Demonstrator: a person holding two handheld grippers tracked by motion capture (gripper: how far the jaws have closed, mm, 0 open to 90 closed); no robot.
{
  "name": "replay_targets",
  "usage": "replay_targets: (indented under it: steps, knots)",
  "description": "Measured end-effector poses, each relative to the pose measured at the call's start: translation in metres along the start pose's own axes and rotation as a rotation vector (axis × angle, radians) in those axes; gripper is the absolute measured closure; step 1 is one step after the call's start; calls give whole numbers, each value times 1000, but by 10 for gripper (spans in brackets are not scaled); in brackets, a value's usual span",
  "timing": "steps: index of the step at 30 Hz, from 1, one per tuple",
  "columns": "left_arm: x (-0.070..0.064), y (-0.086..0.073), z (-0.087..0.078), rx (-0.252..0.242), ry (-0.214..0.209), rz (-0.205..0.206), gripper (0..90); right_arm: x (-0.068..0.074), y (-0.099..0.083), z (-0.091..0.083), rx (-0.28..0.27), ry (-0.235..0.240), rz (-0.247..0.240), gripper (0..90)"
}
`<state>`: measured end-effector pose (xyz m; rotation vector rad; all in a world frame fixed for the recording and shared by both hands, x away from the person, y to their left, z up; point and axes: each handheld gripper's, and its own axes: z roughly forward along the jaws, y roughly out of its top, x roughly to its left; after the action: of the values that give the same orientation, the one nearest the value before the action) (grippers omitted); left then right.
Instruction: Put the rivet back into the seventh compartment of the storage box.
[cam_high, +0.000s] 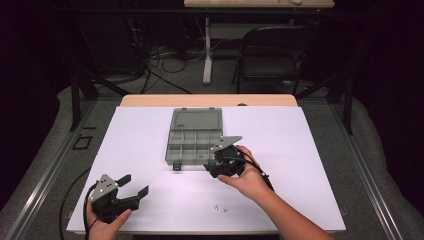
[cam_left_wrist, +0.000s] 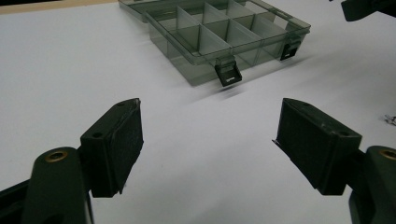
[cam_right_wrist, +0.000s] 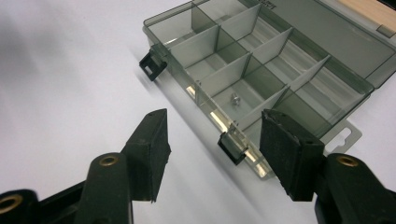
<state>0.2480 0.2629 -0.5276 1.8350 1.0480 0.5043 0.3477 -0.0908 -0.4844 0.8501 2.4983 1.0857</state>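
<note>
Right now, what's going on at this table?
A person holds tongs in each hand over a white table. The right tongs hang open at the near edge of an open compartment box, which has one small screw in a compartment. The left tongs wait open, apart. More small screws lie loose nearby.

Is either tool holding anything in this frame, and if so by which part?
Nothing is held. The left tool and the right tool are both open, with nothing between their jaws; the right one hovers by the compartment box.
</note>
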Motion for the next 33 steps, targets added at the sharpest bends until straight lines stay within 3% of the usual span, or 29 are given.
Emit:
replay_targets:
  steps: [12,16,22,33]
  knots:
    - [-1,0,0,-4,1,1,227,10,-25,-22,-20,31,3,478]
    - [-1,0,1,-4,-4,-7,227,14,-40,-29,-28,13,-11,496]
    - [-1,0,1,-5,-4,-7,227,17,-57,-36,-38,15,16,518]
    - [-2,0,1,-6,-6,-10,227,22,-72,-47,-44,25,20,581]
